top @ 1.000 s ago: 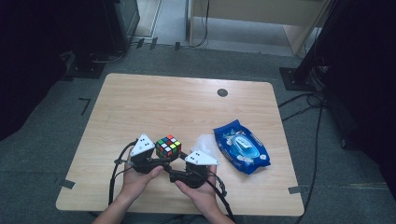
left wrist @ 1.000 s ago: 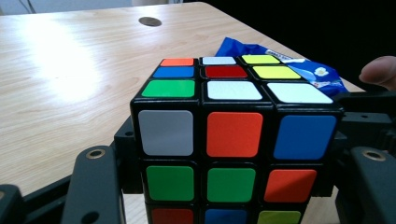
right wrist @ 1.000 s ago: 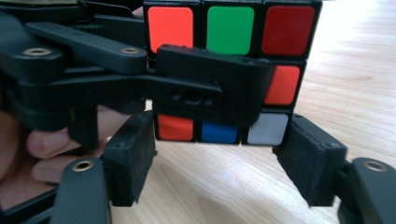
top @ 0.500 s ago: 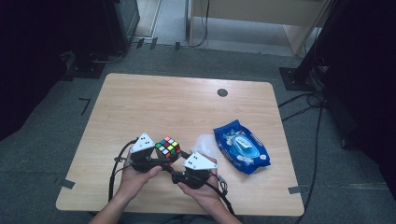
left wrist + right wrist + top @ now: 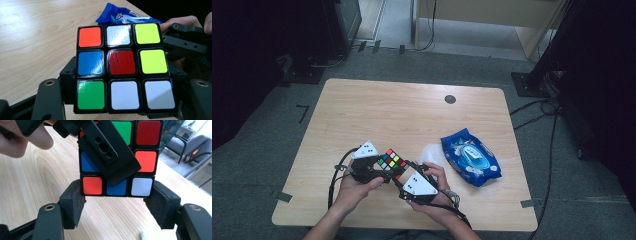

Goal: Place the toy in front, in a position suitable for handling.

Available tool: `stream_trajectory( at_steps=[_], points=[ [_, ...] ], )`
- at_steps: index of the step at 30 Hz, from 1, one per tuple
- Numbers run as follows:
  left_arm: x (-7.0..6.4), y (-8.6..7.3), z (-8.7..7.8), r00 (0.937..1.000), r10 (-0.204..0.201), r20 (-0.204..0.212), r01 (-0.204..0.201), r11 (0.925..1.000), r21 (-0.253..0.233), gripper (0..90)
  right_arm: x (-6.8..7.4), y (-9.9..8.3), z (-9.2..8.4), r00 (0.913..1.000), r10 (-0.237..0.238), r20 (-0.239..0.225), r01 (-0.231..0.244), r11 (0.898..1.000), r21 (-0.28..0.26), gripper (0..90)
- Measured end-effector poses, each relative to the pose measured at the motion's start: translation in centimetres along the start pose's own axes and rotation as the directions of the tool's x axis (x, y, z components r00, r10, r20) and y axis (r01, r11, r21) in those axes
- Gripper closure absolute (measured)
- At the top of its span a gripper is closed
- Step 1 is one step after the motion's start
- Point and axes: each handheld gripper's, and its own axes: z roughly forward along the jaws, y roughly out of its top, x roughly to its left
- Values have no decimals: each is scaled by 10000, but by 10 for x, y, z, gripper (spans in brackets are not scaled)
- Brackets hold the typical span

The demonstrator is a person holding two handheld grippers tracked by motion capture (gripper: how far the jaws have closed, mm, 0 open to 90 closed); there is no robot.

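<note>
Two grippers meet at one puzzle cube (image 5: 392, 161) (colours scrambled), left gripper (image 5: 384, 172) clenched on it, right gripper (image 5: 117, 205) clamping its bottom layer.

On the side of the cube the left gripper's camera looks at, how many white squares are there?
3. On the cube face in the left gripper view: one in the top row's middle, two in the bottom row's middle and right. All nine squares of that face show; other faces may hold more white.

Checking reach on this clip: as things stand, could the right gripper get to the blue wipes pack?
Probably yes. The wipes pack lies close beside the right gripper on bare table, but its jaws flank the cube, so it must let go first.
</note>
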Motion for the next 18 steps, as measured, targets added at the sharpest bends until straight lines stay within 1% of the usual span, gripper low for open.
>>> stream_trajectory(
  at_steps=[2, 4, 6, 8, 10, 11, 12, 13, 14, 15, 16, 17, 18],
  points=[
    [0, 0, 1, 9999, -102, 49, 102, 9999, -14, 329, -2, -1, -1, 10000, -55, -56, 55, 10000, 1, 353],
    [0, 0, 1, 10000, -35, 9, 35, 10000, -40, 334, -3, -1, 0, 9999, -77, -105, 77, 10000, -56, 351],
    [0, -1, 0, 9998, 92, -163, -93, 9999, -99, 339, -4, -2, 1, 9989, 369, -279, -366, 9993, 96, 346],
    [0, -2, -1, 9994, 77, -323, -86, 9995, -290, 341, -6, -3, 3, 9948, 940, -404, -933, 9955, 193, 342],
    [2, -2, -4, 9994, 37, -350, -58, 9981, -617, 342, -9, -6, 6, 9819, 1775, -669, -1747, 9836, 449, 384],
    [2, -1, -6, 9993, 69, -367, -94, 9976, -690, 341, -12, -9, 7, 9757, 2032, -814, -1992, 9784, 543, 431],
    [2, -1, -7, 9992, 70, -387, -102, 9965, -830, 341, -13, -10, 7, 9700, 2272, -861, -2223, 9729, 628, 473],
    [2, -1, -9, 9993, 103, -373, -139, 9953, -955, 341, -15, -12, 8, 9626, 2594, -781, -2542, 9646, 699, 520],
    [2, -1, -9, 9993, 146, -331, -178, 9949, -994, 341, -18, -13, 9, 9521, 2998, -594, -2948, 9521, 809, 566],
    [2, -1, -9, 9993, 208, -301, -237, 9948, -993, 341, -22, -14, 9, 9312, 3618, -451, -3566, 9295, 944, 611],
    [1, -1, -8, 9992, 285, -278, -312, 9945, -1002, 341, -27, -15, 10, 8998, 4335, -493, -4271, 8983, 1027, 672],
    [0, -2, -7, 9989, 372, -281, -398, 9942, -1002, 341, -31, -17, 10, 8608, 5035, -739, -4953, 8623, 1054, 729],
    [-2, -2, -6, 9985, 460, -294, -487, 9940, -984, 341, -35, -18, 10, 8212, 5600, -1095, -5510, 8281, 1027, 763]
  ],
)
